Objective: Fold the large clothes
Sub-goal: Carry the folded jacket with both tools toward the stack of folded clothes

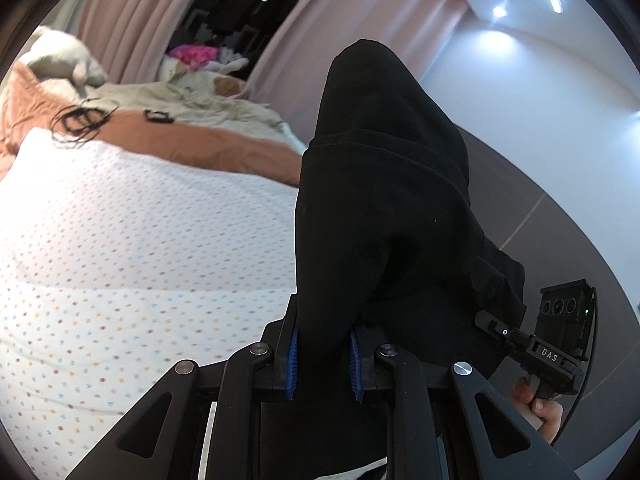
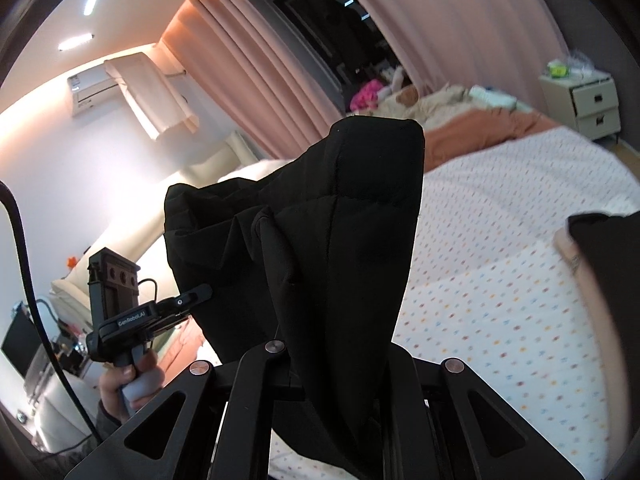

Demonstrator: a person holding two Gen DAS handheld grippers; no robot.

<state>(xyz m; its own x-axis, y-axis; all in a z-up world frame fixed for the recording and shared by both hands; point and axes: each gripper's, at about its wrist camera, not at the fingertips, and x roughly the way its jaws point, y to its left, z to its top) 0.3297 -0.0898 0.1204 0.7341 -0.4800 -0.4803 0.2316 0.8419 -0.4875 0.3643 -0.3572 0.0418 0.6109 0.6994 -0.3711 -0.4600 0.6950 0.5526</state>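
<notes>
I see both grippers, left (image 1: pixel 323 364) and right (image 2: pixel 332 364), clamped on the black garment (image 1: pixel 380 208), lifted above the dotted bedsheet (image 1: pixel 140 240).

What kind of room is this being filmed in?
Most likely a home bedroom. A bed with a dotted sheet fills the view, a white nightstand stands beside it, and pink curtains hang behind.

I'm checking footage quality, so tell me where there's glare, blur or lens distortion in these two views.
Left wrist view: ceiling lights flare, the bed bows from fisheye, and the black garment shows no detail. Right wrist view: the wall beside the air conditioner is blown out and the bedding is soft.
</notes>
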